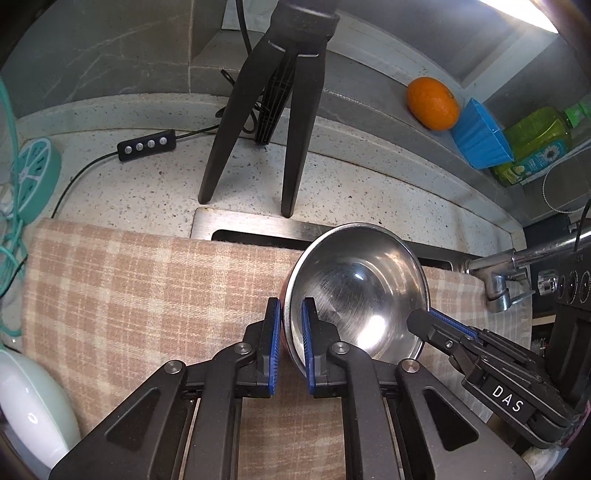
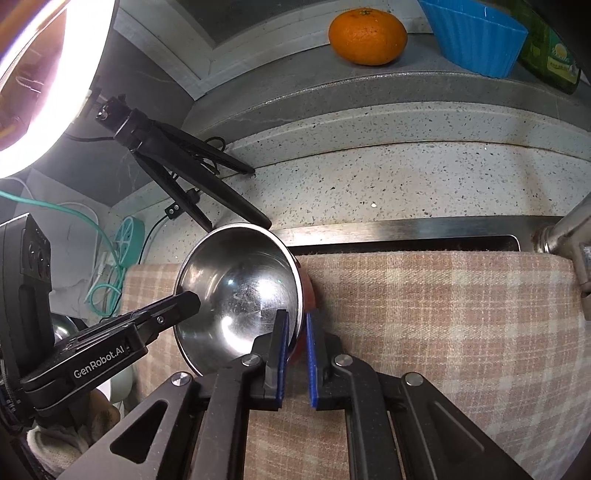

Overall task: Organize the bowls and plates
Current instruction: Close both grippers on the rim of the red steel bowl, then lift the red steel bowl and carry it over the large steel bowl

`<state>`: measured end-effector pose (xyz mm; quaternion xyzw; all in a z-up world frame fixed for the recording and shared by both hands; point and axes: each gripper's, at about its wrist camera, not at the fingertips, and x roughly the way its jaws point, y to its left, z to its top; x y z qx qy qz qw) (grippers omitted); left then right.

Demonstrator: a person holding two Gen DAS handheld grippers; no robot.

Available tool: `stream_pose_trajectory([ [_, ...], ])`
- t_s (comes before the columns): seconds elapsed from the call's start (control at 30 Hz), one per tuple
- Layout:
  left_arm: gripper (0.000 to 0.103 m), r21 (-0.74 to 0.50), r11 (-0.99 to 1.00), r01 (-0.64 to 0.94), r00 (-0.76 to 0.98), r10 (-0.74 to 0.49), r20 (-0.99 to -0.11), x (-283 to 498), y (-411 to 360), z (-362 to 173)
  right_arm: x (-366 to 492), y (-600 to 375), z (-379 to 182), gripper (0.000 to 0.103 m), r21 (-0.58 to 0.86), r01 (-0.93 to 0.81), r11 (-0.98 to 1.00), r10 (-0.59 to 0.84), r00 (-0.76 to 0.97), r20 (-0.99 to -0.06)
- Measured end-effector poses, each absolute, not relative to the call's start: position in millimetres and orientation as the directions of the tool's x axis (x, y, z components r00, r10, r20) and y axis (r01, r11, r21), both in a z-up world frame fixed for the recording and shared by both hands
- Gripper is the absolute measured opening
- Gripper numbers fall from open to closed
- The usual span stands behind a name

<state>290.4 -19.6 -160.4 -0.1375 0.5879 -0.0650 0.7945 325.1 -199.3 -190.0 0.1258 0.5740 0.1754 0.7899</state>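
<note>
This is a home kitchen, set up for filming; a speckled stone bench (image 1: 369,184) runs along a grey wall, and a steel sink (image 2: 406,230) is cut into it; a shiny tap (image 1: 506,273) sticks out over the sink; a checked cloth (image 1: 147,295) lies over the sink; on the ledge behind sit an orange (image 2: 367,31), a blue cup (image 2: 472,33) and a green bottle (image 1: 535,144); a steel bowl (image 1: 354,288) and a pale bowl (image 1: 29,406) are here too; a black tripod (image 1: 280,110), a bright ring lamp (image 2: 48,74) and a plug strip (image 1: 35,177) stand on the bench.
</note>
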Motion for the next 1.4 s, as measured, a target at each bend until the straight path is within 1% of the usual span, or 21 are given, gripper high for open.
stream_pose_trajectory([
  [0.13,0.010,-0.308,0.950,-0.049,0.310,-0.278,-0.909,283.4,-18.7,-150.4,317.5,-201.3,-178.8,0.008,0.409,-0.136,0.902,0.431,0.283,-0.857],
  [0.43,0.010,-0.337,0.942,-0.013,0.342,-0.312,-0.886,257.0,-15.1,-117.6,288.3,-205.7,-135.0,0.009,0.407,-0.173,0.897,0.442,0.323,-0.837],
  [0.7,0.010,-0.342,0.940,-0.004,0.382,-0.315,-0.869,227.1,-4.5,-91.7,256.2,-198.7,-105.2,0.009,0.393,-0.220,0.893,0.448,0.348,-0.824],
  [0.97,0.010,-0.335,0.942,-0.016,0.408,-0.300,-0.863,193.7,8.3,-76.5,226.3,-183.0,-94.8,0.009,0.393,-0.260,0.882,0.465,0.335,-0.820],
  [1.1,0.010,-0.354,0.935,-0.030,0.407,-0.312,-0.859,178.0,17.9,-74.8,212.5,-174.6,-92.4,0.009,0.396,-0.278,0.875,0.474,0.326,-0.818],
  [1.4,0.010,-0.350,0.935,-0.064,0.421,-0.292,-0.859,140.9,42.2,-71.4,176.4,-148.9,-90.8,0.009,0.392,-0.337,0.856,0.491,0.289,-0.822],
])
